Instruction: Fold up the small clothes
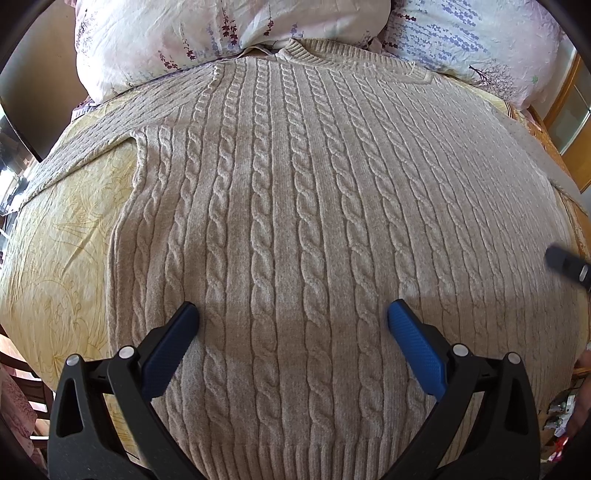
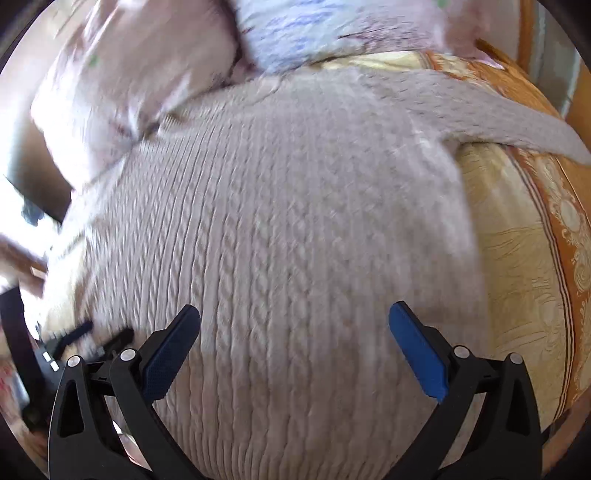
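Your bed (image 1: 55, 236) fills both views, covered in a yellow sheet with a faint leaf print and an orange patterned border along its right edge. It gives you a broad, soft surface, which is likely why the folding happens here.

Two floral pillows (image 1: 207, 33) sit at the far end, pushed up against the collar and well clear of where you work.

The sweater (image 1: 295, 206), a beige cable-knit, lies flat and face up across the middle of the bed, collar toward the pillows and ribbed hem toward you. Its left sleeve (image 1: 88, 147) runs out diagonally over the sheet; its right sleeve (image 2: 480, 110) stretches toward the orange border. With the body smoothed and both sleeves out, no fold looks started yet, so I judge you are at the very beginning.

Your left gripper (image 1: 293, 319) hovers over the lower body of the sweater, jaws spread wide and holding nothing. Your right gripper (image 2: 294, 321) hangs above the right half of the sweater, jaws likewise spread and empty; that view is smeared by motion, so fine detail is lost. Each gripper shows as a dark shape at the edge of the other's view.

No brand, label or readable writing shows on anything here.
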